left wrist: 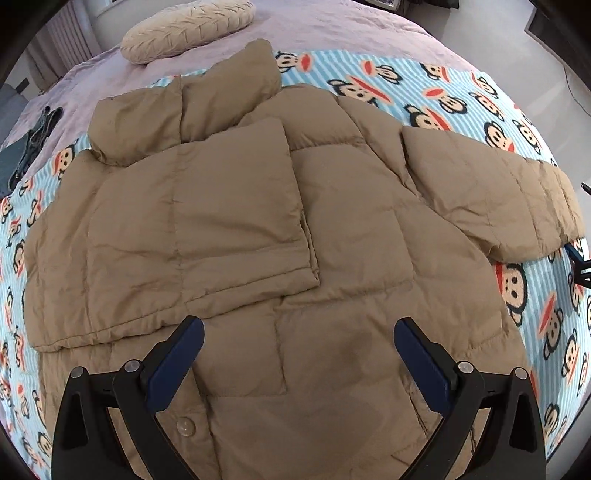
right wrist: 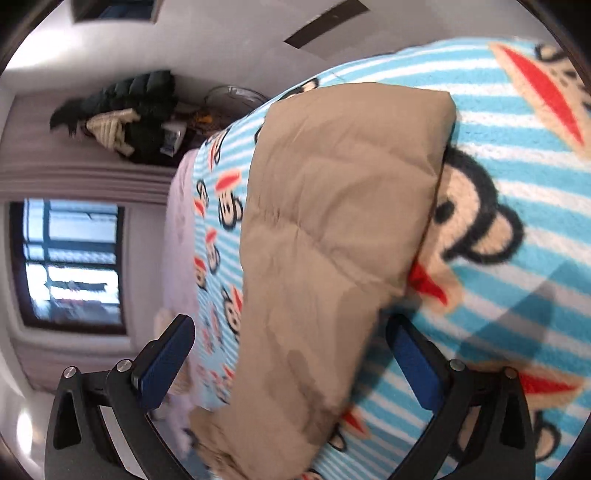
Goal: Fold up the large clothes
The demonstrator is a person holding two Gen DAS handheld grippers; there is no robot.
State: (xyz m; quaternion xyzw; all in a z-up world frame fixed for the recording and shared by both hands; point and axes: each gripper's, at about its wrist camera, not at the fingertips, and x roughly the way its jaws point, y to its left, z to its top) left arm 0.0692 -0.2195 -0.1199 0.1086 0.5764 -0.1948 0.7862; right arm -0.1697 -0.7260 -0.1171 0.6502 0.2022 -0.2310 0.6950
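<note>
A tan puffer jacket (left wrist: 332,229) lies spread on a blue striped blanket with monkey faces (left wrist: 461,99). One sleeve (left wrist: 229,206) is folded across the jacket's body. The other sleeve (left wrist: 491,199) stretches out to the right. My left gripper (left wrist: 299,332) hangs open above the jacket's lower part, with a snap button (left wrist: 185,425) near its left finger and nothing between its pads. In the right wrist view the outstretched sleeve (right wrist: 332,221) runs between the fingers of my right gripper (right wrist: 290,328). That gripper stands wide open, its pads not pressing on the fabric.
A round beige pillow (left wrist: 184,29) lies on the lilac sheet (left wrist: 332,26) at the far end of the bed. Dark clothes (left wrist: 33,144) sit at the bed's left edge. A window (right wrist: 70,258) and a dark jacket (right wrist: 122,110) show beyond the bed.
</note>
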